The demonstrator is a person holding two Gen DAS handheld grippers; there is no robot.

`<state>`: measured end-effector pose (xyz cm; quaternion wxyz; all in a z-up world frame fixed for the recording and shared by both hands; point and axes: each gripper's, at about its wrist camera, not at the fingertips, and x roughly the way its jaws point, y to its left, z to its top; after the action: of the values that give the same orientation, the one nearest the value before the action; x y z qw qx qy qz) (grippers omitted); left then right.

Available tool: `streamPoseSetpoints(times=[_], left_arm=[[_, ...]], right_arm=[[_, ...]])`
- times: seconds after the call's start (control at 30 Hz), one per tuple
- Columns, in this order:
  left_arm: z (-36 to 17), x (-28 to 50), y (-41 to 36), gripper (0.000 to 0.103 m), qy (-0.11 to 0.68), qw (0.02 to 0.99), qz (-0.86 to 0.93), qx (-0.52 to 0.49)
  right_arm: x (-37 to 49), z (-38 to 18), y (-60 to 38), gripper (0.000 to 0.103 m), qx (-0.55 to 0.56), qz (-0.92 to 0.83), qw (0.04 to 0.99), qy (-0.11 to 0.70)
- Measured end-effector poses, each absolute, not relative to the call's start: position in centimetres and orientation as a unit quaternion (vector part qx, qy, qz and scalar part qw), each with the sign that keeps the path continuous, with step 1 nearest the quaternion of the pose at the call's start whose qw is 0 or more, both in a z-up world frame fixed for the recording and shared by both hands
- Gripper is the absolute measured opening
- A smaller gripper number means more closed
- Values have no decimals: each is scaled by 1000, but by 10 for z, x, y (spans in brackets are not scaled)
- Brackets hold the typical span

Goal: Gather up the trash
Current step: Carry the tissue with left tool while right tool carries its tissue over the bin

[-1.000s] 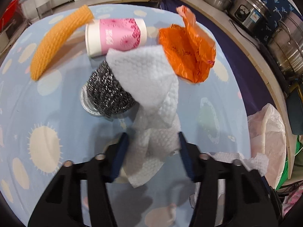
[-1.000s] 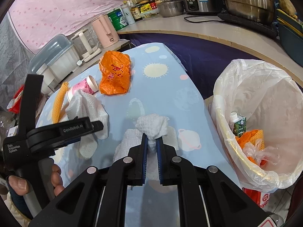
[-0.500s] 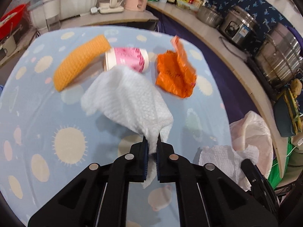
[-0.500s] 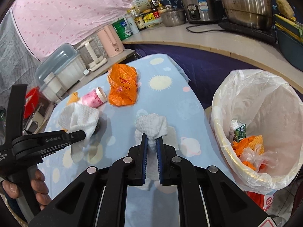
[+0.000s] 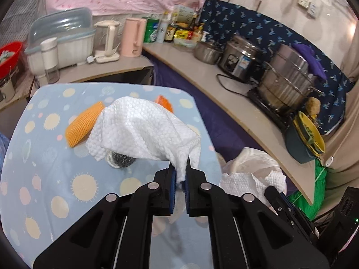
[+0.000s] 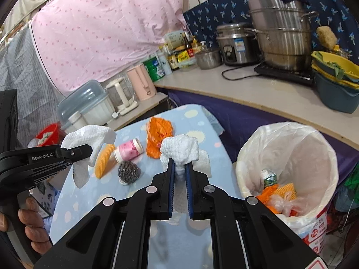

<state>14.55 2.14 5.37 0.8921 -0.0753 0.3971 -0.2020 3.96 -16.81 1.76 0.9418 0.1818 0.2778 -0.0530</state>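
Note:
My left gripper (image 5: 180, 174) is shut on a white paper towel (image 5: 143, 127) and holds it lifted above the table; it also shows in the right wrist view (image 6: 89, 136). My right gripper (image 6: 179, 168) is shut on a second crumpled white paper towel (image 6: 180, 149), raised above the table (image 6: 197, 121). On the table lie an orange foam net (image 6: 103, 161), a pink paper cup (image 6: 129, 151), a steel scourer (image 6: 128, 172) and an orange plastic bag (image 6: 158, 135). The trash bin (image 6: 289, 165) with a white liner stands right of the table, holding several pieces of trash.
A curved counter (image 6: 258, 92) behind the table carries pots, a rice cooker, bottles, a pink kettle (image 6: 142, 83) and stacked basins. A lidded plastic box (image 5: 60, 35) stands on a side shelf at the back left.
My left gripper shut on the paper towel over the scourer and lifted it off the table. My right gripper rose with its towel. Both views now tilt up toward the counter.

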Motion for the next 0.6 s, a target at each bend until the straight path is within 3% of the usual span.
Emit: streamPoseSetpoints(times=[0.6], left_arm=[[50,99,-112,6,403,855,-327,8]], right_arm=[[-18,30,-275,9,206,-172,934,237]])
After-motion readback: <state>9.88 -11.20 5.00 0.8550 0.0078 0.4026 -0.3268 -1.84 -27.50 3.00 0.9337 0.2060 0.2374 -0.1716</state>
